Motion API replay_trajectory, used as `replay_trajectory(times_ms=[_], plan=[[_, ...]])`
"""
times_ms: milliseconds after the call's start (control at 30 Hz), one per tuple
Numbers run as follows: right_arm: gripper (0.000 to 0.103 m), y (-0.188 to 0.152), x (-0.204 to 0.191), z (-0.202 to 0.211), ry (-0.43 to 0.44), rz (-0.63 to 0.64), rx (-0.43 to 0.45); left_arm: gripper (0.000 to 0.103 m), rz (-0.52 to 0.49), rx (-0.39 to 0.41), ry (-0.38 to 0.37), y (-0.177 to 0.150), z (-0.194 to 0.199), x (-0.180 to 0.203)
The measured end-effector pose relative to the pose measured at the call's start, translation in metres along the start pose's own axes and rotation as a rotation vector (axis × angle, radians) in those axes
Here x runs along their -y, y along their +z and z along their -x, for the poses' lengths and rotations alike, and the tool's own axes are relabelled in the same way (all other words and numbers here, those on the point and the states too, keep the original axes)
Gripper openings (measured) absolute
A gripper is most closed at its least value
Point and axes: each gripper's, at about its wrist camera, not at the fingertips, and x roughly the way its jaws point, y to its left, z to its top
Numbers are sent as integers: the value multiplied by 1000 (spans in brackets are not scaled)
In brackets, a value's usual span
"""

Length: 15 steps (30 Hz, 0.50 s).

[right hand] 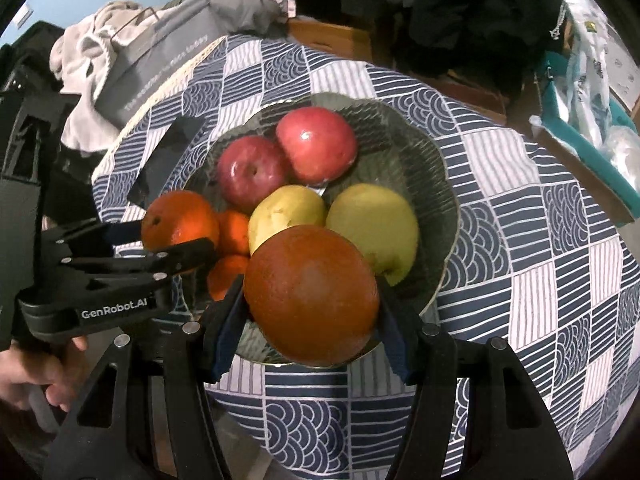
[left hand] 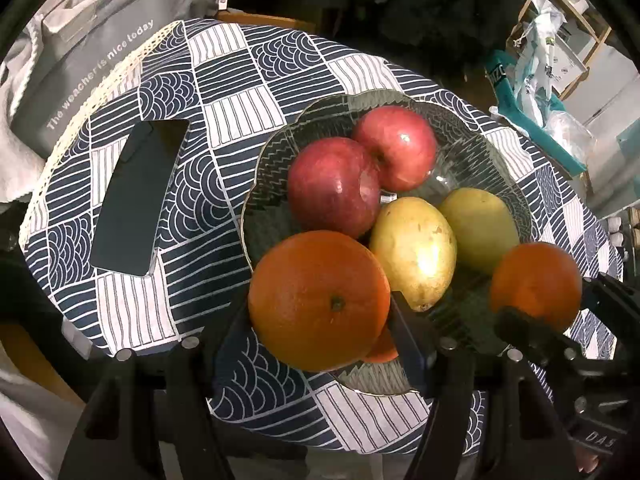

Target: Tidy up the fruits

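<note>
Left gripper: clamped on large orange, held over glass bowl near rim. Right gripper: clamped on second orange, likewise over bowl. Bowl contents: two red apples, two yellow-green mangoes, small oranges.

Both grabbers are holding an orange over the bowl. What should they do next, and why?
Probably lower the left gripper a little and let its orange settle at the near edge of the glass bowl, beside the small oranges. The two apples and two mangoes already sit in pairs, and the right gripper holds another orange too.
</note>
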Motion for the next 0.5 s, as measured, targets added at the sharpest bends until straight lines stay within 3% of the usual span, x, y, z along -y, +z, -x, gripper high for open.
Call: replay_trajectory(times_ms=[100, 233, 400, 500], plan=[[62, -1, 1, -1, -3, -9, 6, 70, -26, -5, 19, -1, 0, 4], [65, 3, 6, 12, 20, -32, 52, 80, -37, 29, 41, 0, 9, 6], [66, 7, 14, 33, 8, -56, 104, 80, -45, 61, 32, 2, 25, 9], [66, 7, 17, 50, -42, -59, 147, 80, -56, 84, 23, 1, 37, 15]])
